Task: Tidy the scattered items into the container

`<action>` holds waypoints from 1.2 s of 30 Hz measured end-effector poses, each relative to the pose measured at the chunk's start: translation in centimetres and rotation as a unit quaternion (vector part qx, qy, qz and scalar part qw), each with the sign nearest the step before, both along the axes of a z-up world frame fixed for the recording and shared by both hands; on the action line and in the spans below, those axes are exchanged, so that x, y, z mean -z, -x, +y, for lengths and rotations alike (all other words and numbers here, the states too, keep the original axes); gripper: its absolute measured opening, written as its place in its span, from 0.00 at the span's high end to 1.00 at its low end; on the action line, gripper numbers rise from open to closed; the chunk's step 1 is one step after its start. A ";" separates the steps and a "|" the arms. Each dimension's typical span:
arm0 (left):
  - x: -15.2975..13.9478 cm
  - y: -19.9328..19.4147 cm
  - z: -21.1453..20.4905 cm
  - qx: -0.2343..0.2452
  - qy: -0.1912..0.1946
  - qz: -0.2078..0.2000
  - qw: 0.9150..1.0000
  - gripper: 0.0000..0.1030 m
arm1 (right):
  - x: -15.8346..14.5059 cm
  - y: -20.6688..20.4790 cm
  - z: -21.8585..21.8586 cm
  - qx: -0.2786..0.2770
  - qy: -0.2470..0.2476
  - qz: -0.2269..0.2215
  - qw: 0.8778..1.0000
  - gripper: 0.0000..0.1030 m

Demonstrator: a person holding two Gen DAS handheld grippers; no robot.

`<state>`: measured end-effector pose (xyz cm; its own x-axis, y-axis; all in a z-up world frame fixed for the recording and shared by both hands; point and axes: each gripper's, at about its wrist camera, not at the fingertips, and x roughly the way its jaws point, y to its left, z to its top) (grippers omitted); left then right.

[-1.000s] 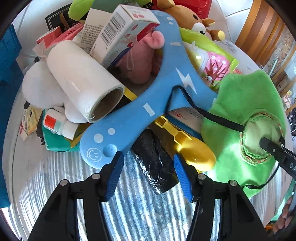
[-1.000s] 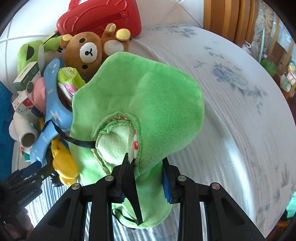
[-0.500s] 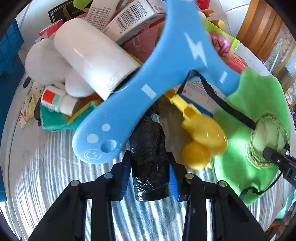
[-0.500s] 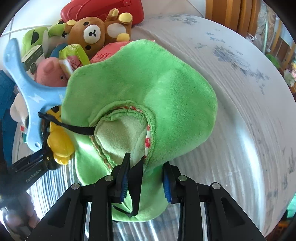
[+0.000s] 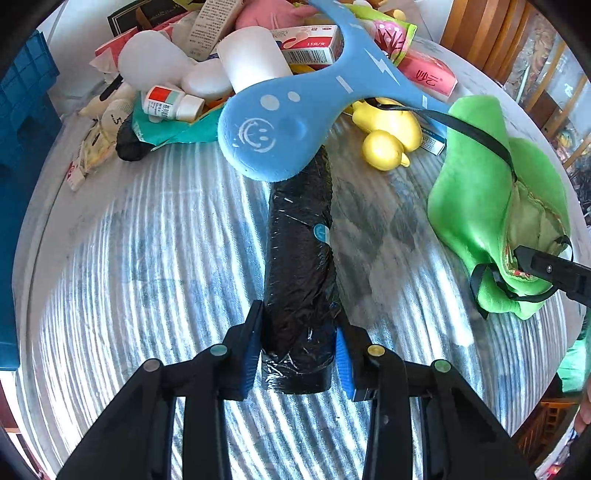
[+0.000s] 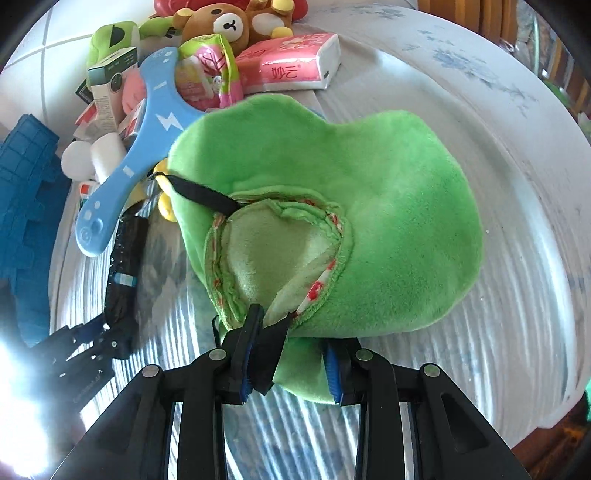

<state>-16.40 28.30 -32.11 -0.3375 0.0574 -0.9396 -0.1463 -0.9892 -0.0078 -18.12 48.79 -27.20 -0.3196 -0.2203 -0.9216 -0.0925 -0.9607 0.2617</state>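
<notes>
heaped clutter (image 5: 266,62) beyond bare tablecloth (image 5: 147,251)

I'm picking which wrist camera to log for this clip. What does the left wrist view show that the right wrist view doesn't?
Only the left wrist view: the left gripper shut on the near end of the black roll, and a small red-and-white bottle by the pile.

Only the right wrist view: the right gripper shut on the green plush hat, the brown teddy bear and the whole pink tissue pack.

Both: the blue boomerang toy, the hat, the roll, the blue crate.
</notes>
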 end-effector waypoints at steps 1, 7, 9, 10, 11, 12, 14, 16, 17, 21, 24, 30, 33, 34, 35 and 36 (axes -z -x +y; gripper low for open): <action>0.2 -0.1 0.1 -0.001 0.001 0.001 1.000 0.67 | -0.1 -0.2 -0.1 0.004 -0.005 0.003 1.000 0.67; 1.4 0.3 0.8 -0.010 0.006 0.001 1.000 0.66 | -0.9 -0.7 1.3 0.027 -0.036 0.018 0.999 0.30; 1.9 0.6 1.0 -0.015 0.006 0.000 1.000 0.66 | -0.7 -0.2 2.4 0.032 -0.037 0.019 0.999 0.21; 1.8 0.8 1.4 -0.017 0.007 0.000 1.000 0.66 | -0.7 -0.1 2.5 0.033 -0.037 0.019 0.999 0.18; 1.6 1.1 1.9 -0.018 0.008 0.002 1.000 0.66 | -0.7 0.0 2.6 0.034 -0.039 0.018 0.998 0.18; 1.8 1.1 2.1 -0.019 0.009 0.003 1.000 0.65 | -0.5 0.1 2.7 0.034 -0.041 0.017 0.998 0.18; 2.1 1.2 2.5 -0.020 0.011 0.008 1.000 0.65 | -0.1 0.3 3.0 0.034 -0.041 0.017 0.998 0.13; 2.4 1.2 2.9 -0.021 0.016 0.013 1.000 0.61 | -0.2 0.8 3.1 0.036 -0.038 0.018 0.998 0.09; 2.6 1.1 3.1 -0.021 0.020 0.017 0.999 0.60 | 0.0 1.1 3.2 0.038 -0.038 0.019 0.998 0.07; 3.3 0.7 3.6 -0.025 0.027 0.032 0.999 0.52 | 1.0 2.4 3.5 0.042 -0.047 0.018 0.998 0.04; 3.9 0.3 3.6 -0.030 0.015 0.033 0.999 0.51 | 2.1 3.1 2.8 0.033 -0.069 0.015 0.997 0.00; 4.8 -0.4 4.5 -0.034 0.019 0.037 0.999 0.51 | 2.7 2.7 1.6 0.034 -0.116 0.041 0.992 0.00; 5.2 -0.9 4.9 -0.035 0.012 0.040 0.999 0.55 | 2.9 2.8 1.2 0.033 -0.134 0.036 0.990 0.00; 5.4 -1.0 4.9 -0.035 0.003 0.038 0.999 0.61 | 2.8 2.8 1.3 0.036 -0.132 0.036 0.990 0.00; 5.5 -1.1 5.1 -0.034 -0.004 0.037 0.999 0.64 | 2.7 2.9 1.4 0.038 -0.129 0.034 0.990 0.00; 5.6 -1.3 5.3 -0.032 -0.004 0.036 0.999 0.66 | 2.6 2.9 1.3 0.035 -0.134 0.034 0.990 0.02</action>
